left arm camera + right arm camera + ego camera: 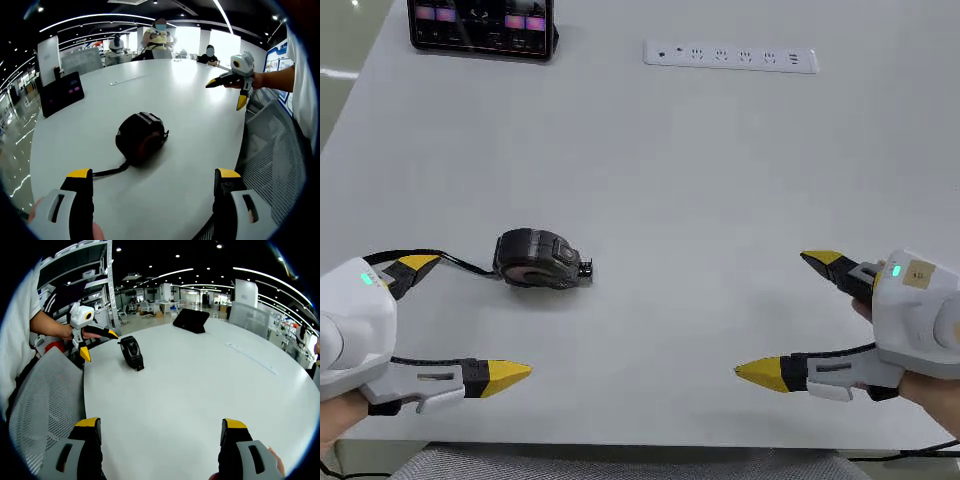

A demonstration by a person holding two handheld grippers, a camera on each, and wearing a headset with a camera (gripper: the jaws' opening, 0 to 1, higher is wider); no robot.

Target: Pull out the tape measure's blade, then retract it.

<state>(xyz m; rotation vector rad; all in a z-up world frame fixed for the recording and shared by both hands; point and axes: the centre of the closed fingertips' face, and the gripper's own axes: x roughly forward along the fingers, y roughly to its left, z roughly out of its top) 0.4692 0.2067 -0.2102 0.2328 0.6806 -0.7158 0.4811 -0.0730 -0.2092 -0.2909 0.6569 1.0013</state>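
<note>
Left gripper (477, 316) spread and empty at 8 o'clock on the counter (720, 150), right gripper (772, 314) likewise at 4. Tape measure (535, 260) lying at 9, blade in, hook facing 3, probably for steadying with 1 gripper, pulling with the other.

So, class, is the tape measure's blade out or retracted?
Retracted: the tape measure shows just its end hook at the case; no blade lies along the table.
</note>
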